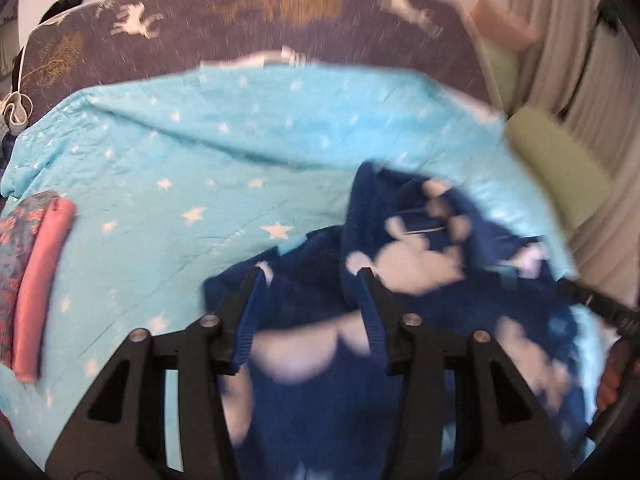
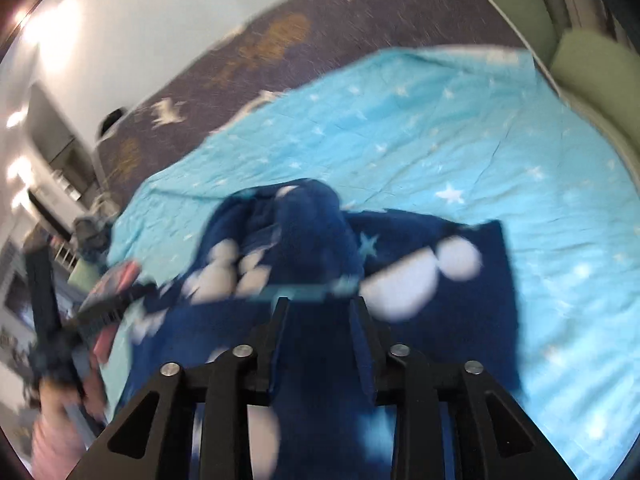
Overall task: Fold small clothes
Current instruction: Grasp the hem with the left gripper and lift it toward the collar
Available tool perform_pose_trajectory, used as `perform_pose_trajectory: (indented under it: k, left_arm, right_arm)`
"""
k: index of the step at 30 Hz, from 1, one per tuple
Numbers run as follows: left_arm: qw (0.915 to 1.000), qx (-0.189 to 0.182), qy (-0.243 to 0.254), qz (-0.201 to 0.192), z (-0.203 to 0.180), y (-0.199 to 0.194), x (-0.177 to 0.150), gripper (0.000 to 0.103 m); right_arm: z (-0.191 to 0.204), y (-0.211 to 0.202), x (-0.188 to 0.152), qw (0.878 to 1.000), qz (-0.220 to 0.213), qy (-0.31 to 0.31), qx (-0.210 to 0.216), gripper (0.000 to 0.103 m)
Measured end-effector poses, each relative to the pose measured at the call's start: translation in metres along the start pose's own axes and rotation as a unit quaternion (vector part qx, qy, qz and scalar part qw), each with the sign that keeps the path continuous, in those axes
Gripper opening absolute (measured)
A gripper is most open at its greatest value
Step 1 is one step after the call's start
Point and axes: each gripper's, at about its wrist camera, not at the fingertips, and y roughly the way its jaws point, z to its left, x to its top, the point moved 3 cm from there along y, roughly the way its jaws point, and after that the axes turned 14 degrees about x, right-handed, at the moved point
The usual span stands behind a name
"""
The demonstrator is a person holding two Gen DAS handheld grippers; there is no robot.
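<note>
A small dark blue garment (image 1: 440, 312) with white shapes lies crumpled on the light blue star blanket (image 1: 180, 152). My left gripper (image 1: 311, 276) hovers over its left part, jaws apart, with the cloth lying under and between the fingers, not pinched. In the right wrist view the same garment (image 2: 460, 320) spreads in front of my right gripper (image 2: 320, 304), whose jaws also stand apart over the cloth. The right gripper's fingers (image 1: 600, 304) show at the right edge of the left wrist view. The picture is blurred.
A stack of folded clothes, pink and patterned (image 1: 36, 280), sits at the blanket's left edge. A dark grey deer-print sheet (image 1: 280, 36) lies beyond the blanket. Green cushions (image 1: 560, 168) and curtains (image 1: 592, 80) border the right; a white cable (image 1: 16, 108) lies far left.
</note>
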Motion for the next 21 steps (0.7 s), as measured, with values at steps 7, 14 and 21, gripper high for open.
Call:
perform_pose_trajectory:
  k: [7, 14, 21]
  left_arm:
    - [0.9994, -0.011, 0.021, -0.024, 0.049, -0.107, -0.096, 0.068]
    - [0.9987, -0.042, 0.023, -0.014, 0.048, -0.178, -0.185, 0.068]
    - [0.9839, -0.117, 0.133, -0.026, -0.015, -0.242, -0.256, 0.070]
  right_arm:
    - [0.029, -0.113, -0.099, 0.999, 0.019, -0.049, 0.009, 0.048]
    - [0.074, -0.182, -0.181, 0.995, 0.017, -0.099, -0.004, 0.050]
    - [0.140, -0.205, -0.262, 0.985, 0.045, -0.148, 0.079, 0.057]
